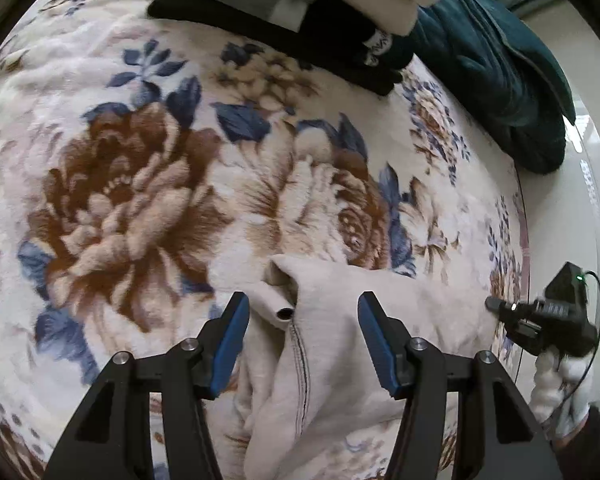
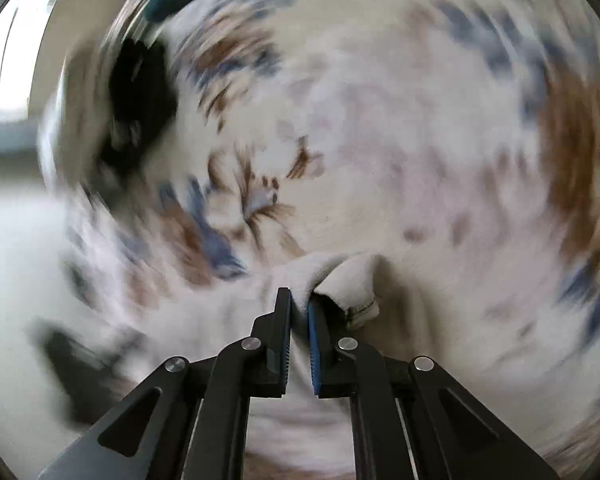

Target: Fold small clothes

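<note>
The beige pants [image 1: 332, 344] lie rumpled on the flowery blanket [image 1: 140, 184], not folded yet. The left gripper [image 1: 300, 312] is wide apart above them. The right gripper [image 2: 299, 304] pinches their edge; a folded pile [image 1: 300, 12] waits behind.

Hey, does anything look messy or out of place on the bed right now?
Only the beige cotton garment: it lies bunched and creased on the floral fleece blanket, one edge pinched in the right claw. The folded clothes stack looks neat.

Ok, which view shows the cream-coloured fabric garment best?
The left wrist view: the cream-coloured fabric garment lies sharp there, with its seam and snap button visible. The right wrist view is motion-blurred and shows only a fold of it pinched in the right hand-held gripper.
</note>
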Demonstrator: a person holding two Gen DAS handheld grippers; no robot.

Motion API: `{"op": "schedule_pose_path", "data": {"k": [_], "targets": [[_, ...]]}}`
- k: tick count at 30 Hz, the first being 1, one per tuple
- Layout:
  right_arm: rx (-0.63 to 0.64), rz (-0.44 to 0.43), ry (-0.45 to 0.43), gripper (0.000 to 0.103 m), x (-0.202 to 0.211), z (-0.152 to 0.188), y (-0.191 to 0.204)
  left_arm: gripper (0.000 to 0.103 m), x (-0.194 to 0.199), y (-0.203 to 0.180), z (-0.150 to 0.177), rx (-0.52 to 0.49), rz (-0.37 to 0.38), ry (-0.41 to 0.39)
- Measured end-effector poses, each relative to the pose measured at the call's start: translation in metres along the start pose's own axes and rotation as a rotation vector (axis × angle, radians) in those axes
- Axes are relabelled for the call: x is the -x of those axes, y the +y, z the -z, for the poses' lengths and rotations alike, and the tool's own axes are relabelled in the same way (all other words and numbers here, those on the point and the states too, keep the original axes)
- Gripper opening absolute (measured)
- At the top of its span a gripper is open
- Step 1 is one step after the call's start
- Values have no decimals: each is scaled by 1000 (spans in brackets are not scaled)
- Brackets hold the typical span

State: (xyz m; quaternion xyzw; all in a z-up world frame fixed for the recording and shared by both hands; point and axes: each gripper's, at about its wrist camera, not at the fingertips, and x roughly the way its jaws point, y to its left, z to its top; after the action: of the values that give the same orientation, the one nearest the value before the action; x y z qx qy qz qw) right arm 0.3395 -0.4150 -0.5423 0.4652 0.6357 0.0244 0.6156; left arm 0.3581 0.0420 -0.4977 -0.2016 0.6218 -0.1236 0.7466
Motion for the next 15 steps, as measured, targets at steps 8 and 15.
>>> {"op": "schedule_pose_path", "data": {"k": [8,15], "targets": [[74,94,-8,17,-6,-5,-2,54,-25,23,-8,81,53,28],[210,172,-7,64,-16,-4,5,64,-42,30,-17,89,197,48]]}}
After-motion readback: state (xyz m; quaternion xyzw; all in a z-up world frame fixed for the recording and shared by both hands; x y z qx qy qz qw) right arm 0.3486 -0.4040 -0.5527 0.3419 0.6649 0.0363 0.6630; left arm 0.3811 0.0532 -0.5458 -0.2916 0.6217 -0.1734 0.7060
